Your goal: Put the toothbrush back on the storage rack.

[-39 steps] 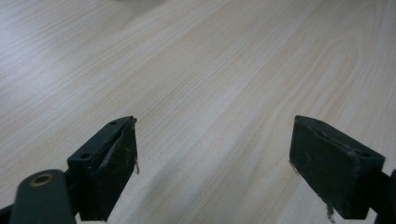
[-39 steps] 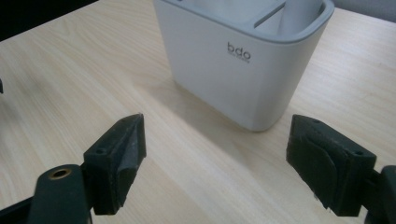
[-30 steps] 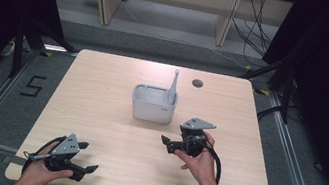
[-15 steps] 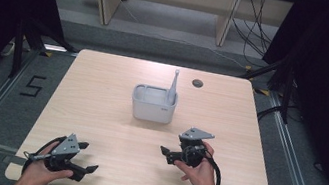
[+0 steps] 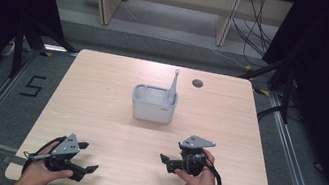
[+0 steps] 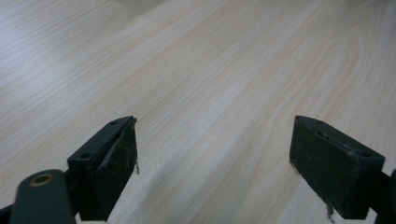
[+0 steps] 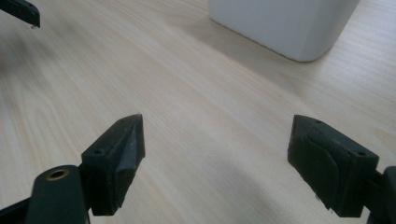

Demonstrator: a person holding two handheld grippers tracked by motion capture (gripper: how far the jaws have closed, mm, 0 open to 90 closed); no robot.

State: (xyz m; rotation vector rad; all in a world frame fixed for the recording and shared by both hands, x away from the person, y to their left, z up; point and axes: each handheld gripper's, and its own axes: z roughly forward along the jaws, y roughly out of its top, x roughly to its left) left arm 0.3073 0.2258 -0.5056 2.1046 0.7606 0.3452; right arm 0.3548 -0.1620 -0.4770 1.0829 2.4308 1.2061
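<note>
A pale grey tub [image 5: 153, 105] stands at the middle of the wooden table [image 5: 101, 92], with a grey upright stick-shaped tool [image 5: 174, 81] in its right end. My right gripper [image 5: 166, 162] hovers near the front of the table, right of centre. Its jaws point left and stand open with nothing between them. My left gripper [image 5: 89, 156] sits at the front left corner, also open and holding nothing. In the right gripper view the open gripper [image 7: 217, 121] faces bare wood, with the tub [image 7: 285, 23] ahead at the upper right. The left gripper [image 6: 215, 126] looks over bare tabletop.
A small dark round hole [image 5: 197, 83] lies in the table behind and right of the tub. A jaw tip of the other gripper [image 7: 21, 11] shows far off in the right gripper view. Shelf legs and cables stand on the floor beyond the table.
My right gripper has drawn back from the tub toward the table's front edge. The left gripper has stayed put.
</note>
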